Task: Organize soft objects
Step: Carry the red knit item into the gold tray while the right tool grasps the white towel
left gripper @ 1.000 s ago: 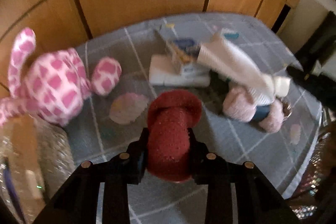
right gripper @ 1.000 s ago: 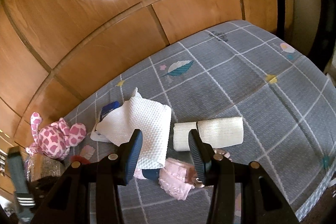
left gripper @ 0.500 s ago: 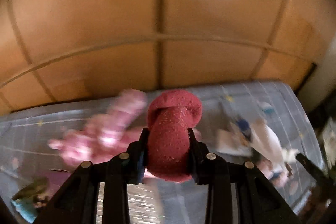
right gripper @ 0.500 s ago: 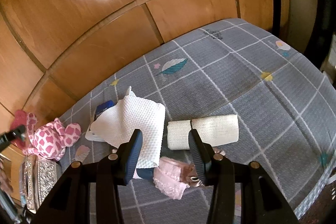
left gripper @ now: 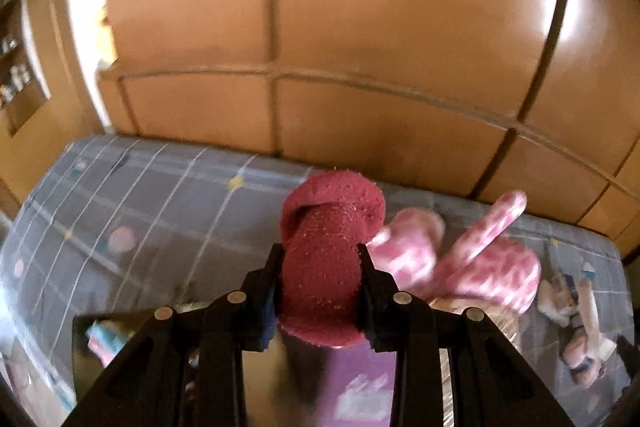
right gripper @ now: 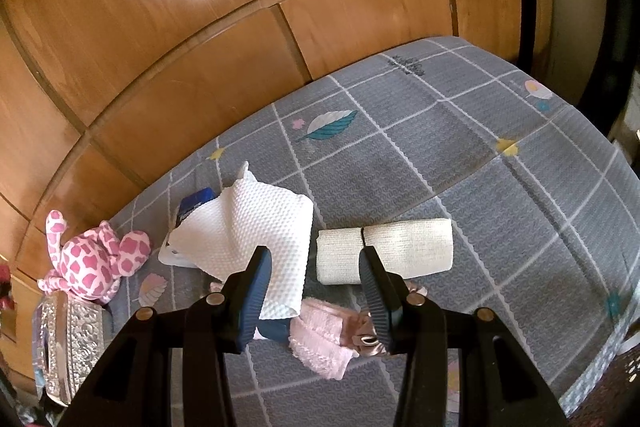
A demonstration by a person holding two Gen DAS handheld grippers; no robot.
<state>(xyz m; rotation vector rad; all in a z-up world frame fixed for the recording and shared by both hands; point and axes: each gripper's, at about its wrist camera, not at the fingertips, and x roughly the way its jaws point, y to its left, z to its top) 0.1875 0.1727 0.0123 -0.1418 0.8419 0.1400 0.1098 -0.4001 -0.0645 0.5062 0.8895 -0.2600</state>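
My left gripper (left gripper: 320,259) is shut on a rolled dark red sock (left gripper: 324,251) and holds it above the grey checked bed cover (left gripper: 160,195). A pink-and-white spotted plush toy (left gripper: 472,263) lies to its right; it also shows in the right wrist view (right gripper: 92,259). My right gripper (right gripper: 316,259) is open and empty, hovering over a white waffle cloth (right gripper: 256,239), a rolled cream towel (right gripper: 388,251) and pink fluffy fabric (right gripper: 324,331).
A clear patterned box (right gripper: 68,339) stands at the bed's left edge beside the plush. A blue-labelled packet (right gripper: 192,203) sits under the white cloth. Wooden wardrobe panels (right gripper: 240,27) run along the far side of the bed cover (right gripper: 520,187).
My left gripper has swung left with the red sock, so the plush now sits to its right. The right gripper has barely moved.
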